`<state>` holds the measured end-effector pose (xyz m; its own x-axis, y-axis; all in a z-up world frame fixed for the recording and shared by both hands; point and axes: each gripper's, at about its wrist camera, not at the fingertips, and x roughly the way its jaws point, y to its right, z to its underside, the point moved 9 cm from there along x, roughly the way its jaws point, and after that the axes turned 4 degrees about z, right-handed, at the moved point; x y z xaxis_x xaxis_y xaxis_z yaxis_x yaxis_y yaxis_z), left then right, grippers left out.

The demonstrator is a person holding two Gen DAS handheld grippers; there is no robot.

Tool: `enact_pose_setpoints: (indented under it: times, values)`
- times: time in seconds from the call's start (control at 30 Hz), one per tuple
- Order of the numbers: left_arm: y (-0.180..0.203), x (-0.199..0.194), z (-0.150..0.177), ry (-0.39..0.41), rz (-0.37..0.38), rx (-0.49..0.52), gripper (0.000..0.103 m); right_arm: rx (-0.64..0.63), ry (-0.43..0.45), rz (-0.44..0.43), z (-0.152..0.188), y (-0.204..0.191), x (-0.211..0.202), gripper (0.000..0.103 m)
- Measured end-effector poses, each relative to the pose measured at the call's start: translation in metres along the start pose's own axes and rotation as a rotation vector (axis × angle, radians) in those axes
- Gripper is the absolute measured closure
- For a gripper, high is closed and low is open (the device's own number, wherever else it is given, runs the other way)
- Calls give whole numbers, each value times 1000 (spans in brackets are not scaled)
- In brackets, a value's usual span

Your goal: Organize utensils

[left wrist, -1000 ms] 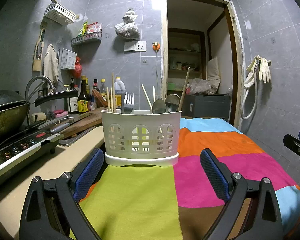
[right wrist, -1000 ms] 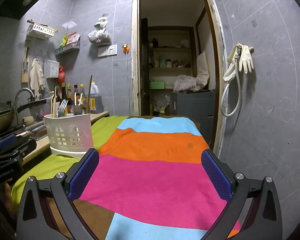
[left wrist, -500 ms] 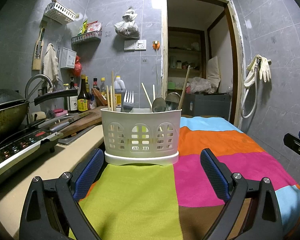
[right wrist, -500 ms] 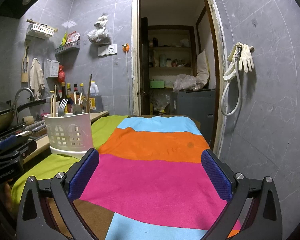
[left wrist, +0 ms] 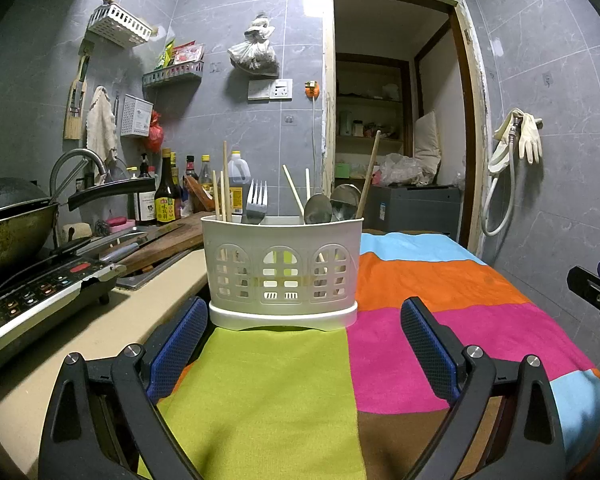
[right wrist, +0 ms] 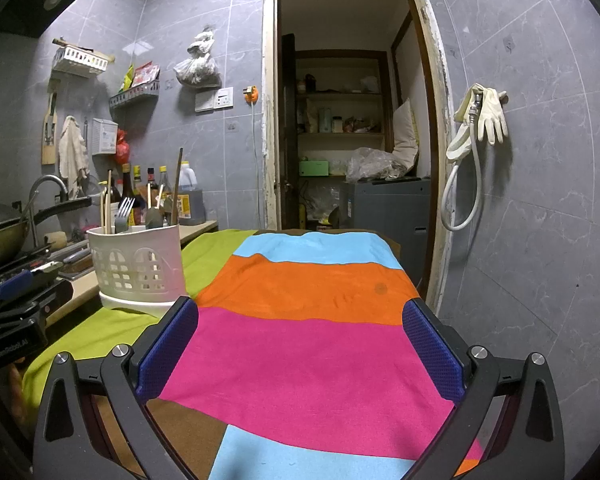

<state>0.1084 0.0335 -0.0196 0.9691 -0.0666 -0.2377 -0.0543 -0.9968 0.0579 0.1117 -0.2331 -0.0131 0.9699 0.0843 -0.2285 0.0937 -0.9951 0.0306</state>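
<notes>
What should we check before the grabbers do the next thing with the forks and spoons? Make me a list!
1. Left gripper open and holding nothing: ok.
2. Right gripper open and holding nothing: ok.
3. White plastic utensil caddy standing upright on the striped colourful cloth: ok.
4. Metal fork, metal spoons and wooden chopsticks standing inside the caddy: ok.
5. Loose utensils left on the cloth: none seen, ok.
6. Each utensil in its proper compartment: cannot tell.

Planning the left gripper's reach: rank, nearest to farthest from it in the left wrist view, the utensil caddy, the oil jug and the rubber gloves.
1. utensil caddy, just ahead of the left gripper.
2. oil jug, behind it on the counter.
3. rubber gloves, hanging far right on the wall.
</notes>
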Motion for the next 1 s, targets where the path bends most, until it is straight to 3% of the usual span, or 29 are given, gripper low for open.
enact_pose_setpoints:
  times: [1.0]
  values:
    - [-10, 10, 12, -55, 12, -39, 8, 3, -14, 1, 7, 1, 2, 0]
